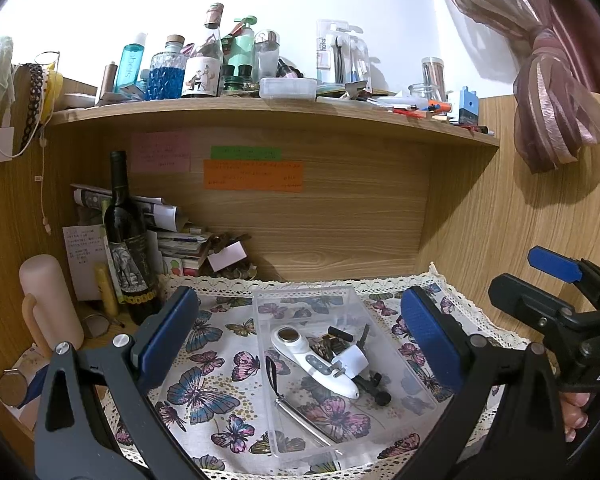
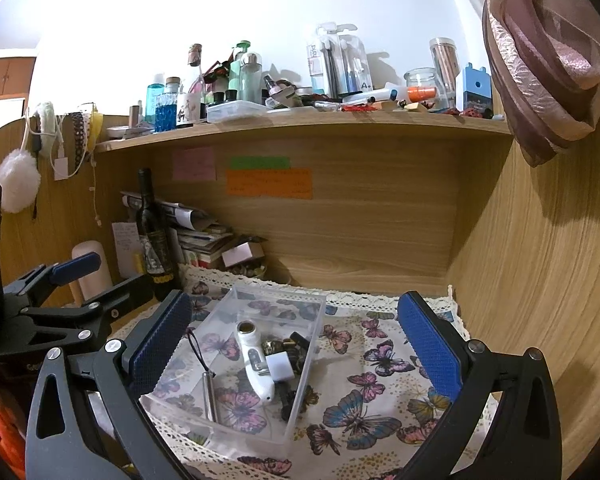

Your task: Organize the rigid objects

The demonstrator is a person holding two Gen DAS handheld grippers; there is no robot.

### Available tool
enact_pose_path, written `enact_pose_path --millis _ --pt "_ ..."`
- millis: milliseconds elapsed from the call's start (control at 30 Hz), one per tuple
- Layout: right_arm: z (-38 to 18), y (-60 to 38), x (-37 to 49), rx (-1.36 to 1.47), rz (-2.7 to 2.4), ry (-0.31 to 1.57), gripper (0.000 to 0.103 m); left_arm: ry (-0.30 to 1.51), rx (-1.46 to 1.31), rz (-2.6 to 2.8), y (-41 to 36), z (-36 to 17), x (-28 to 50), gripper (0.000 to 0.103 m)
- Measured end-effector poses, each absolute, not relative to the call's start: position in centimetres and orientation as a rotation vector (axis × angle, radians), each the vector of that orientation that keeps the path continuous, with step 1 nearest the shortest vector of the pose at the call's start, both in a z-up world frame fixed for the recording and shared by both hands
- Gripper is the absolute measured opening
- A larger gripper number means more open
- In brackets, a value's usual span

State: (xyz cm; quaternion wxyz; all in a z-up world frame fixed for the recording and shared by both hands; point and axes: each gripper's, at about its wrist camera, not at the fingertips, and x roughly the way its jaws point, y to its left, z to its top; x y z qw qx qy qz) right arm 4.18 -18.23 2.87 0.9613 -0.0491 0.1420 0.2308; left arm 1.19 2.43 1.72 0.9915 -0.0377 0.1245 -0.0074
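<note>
Left wrist view: left gripper (image 1: 300, 332) spread wide, holding nothing. Clear tray (image 1: 384, 332) sits between the pads on the butterfly cloth (image 1: 208, 392), white handheld device (image 1: 312, 360) and white adapter (image 1: 354, 362) inside; right gripper (image 1: 528, 276) at 3 o'clock.

Right wrist view: right gripper (image 2: 296, 348) spread wide, empty. Tray (image 2: 300, 396) at 7 o'clock of centre; silver pen (image 2: 209, 396) along its left side.

both wrist views face the desk nook, sharing the clear tray (image 1: 342, 300)
</note>
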Motion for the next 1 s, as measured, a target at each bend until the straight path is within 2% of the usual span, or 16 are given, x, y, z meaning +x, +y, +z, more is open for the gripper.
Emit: enact_pose_path --millis 1000 --pt "2.94 -18.39 4.07 -0.101 0.456 0.292 0.103 0.249 -0.072 -0.026 2.19 1.43 1.34 0.103"
